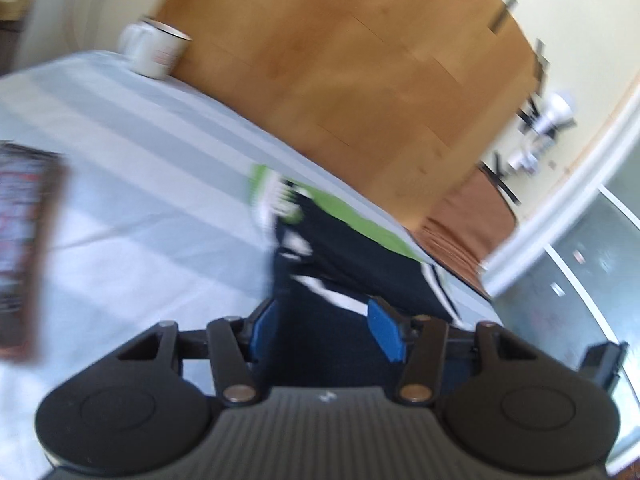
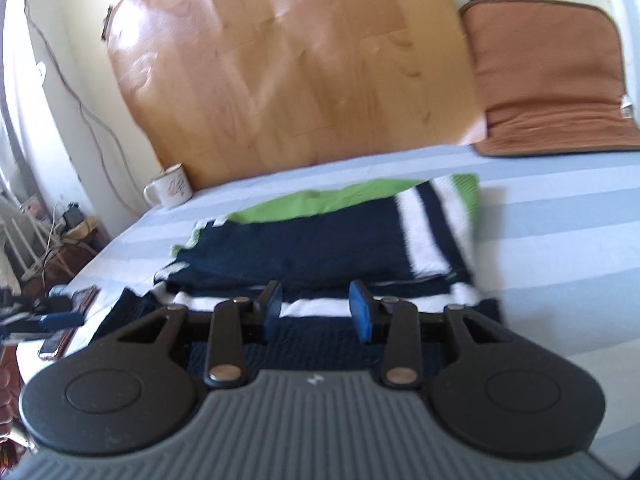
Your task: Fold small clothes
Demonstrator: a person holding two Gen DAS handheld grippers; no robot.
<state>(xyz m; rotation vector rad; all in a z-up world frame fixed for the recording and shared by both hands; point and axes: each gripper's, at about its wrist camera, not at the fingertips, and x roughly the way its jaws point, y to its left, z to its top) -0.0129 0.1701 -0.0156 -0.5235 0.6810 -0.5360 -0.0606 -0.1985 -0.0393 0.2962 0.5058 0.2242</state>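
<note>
I see the striped garment [image 2: 320,248], navy with white bands and green parts, lying folded on the bed [image 2: 560,264], which is covered by a sheet in pale blue and white stripes. In my right wrist view it lies spread across the middle of the bed, its near edge running under my right gripper [image 2: 316,308]. That gripper points slightly downward over the near navy and white edge of the cloth. Its jaws stand apart, and the blue pads [image 2: 360,312] show a clear gap with striped fabric visible behind it; I cannot see them pressing on anything.

My left gripper [image 1: 324,332] is tilted, so the bed's far edge slants steeply across the view, and the picture is blurred. It also points somewhat down, with the garment's navy cloth directly ahead of the fingers and filling the gap between them. The jaws are apart; whether the pads touch the fabric I cannot tell.

A white mug [image 2: 168,190] stands at the far left corner of the bed, against a wooden board [image 2: 288,60] leaning on the wall. A brown cushion [image 2: 552,80] rests at the far right. A phone [image 2: 60,340] lies at the bed's left edge.
</note>
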